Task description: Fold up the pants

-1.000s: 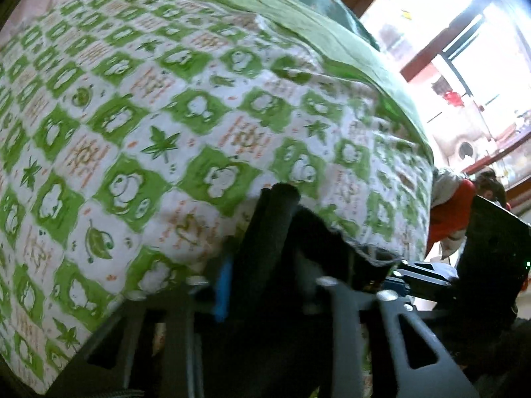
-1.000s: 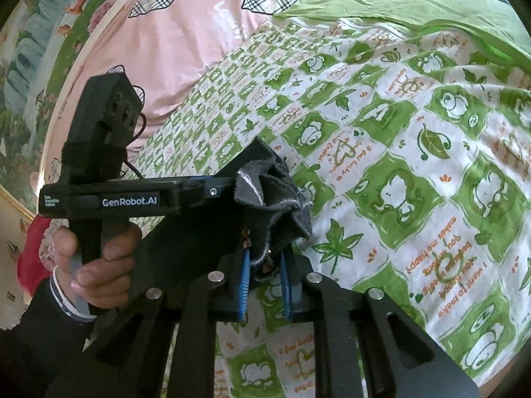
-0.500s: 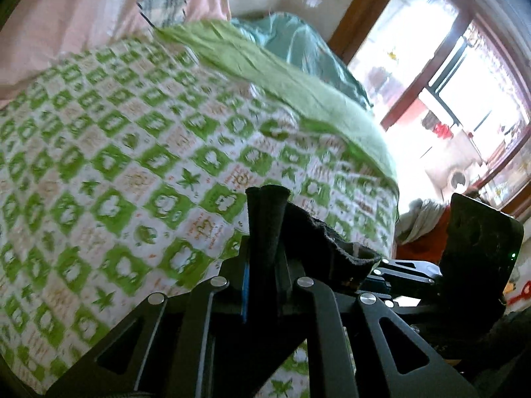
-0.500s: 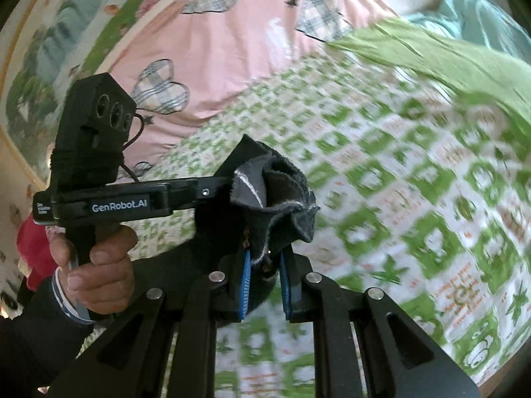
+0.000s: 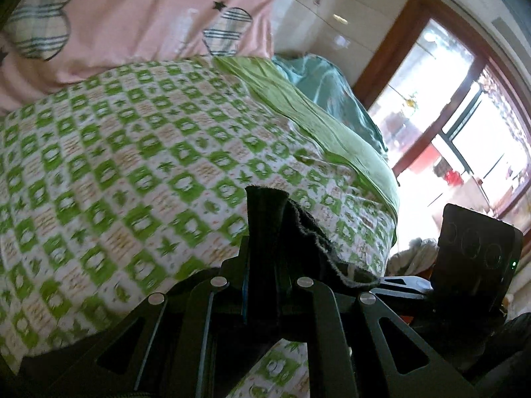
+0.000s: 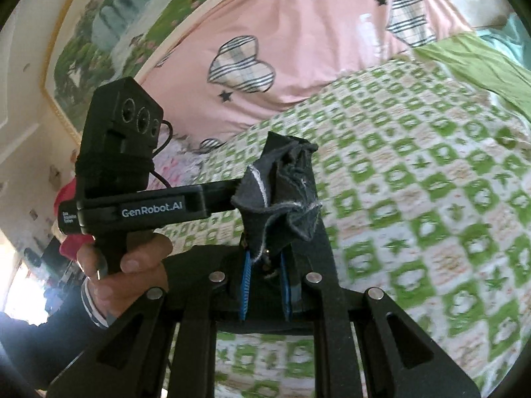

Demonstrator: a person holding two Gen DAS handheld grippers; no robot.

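Observation:
Dark grey pants (image 5: 265,232) are pinched at one edge in my left gripper (image 5: 262,285), whose jaws are shut on the cloth; a frayed hem runs off to the right toward the other tool. In the right wrist view a bunched corner of the same pants (image 6: 282,192) sticks up from my right gripper (image 6: 265,285), shut on it between blue pads (image 6: 246,285). Both hold the cloth above the bed with its green and white frog-print sheet (image 6: 415,199). The rest of the pants hangs below, out of sight.
A pink quilt with plaid hearts (image 6: 298,49) lies along the bed's far side, with a green blanket (image 5: 315,122) and a teal one (image 5: 328,89) beside it. A bright window (image 5: 464,132) stands to the right. A hand (image 6: 132,265) holds the left tool.
Both grippers have risen and tilted up with the pants; the sheet has dropped away and the pink quilt and window have come into view.

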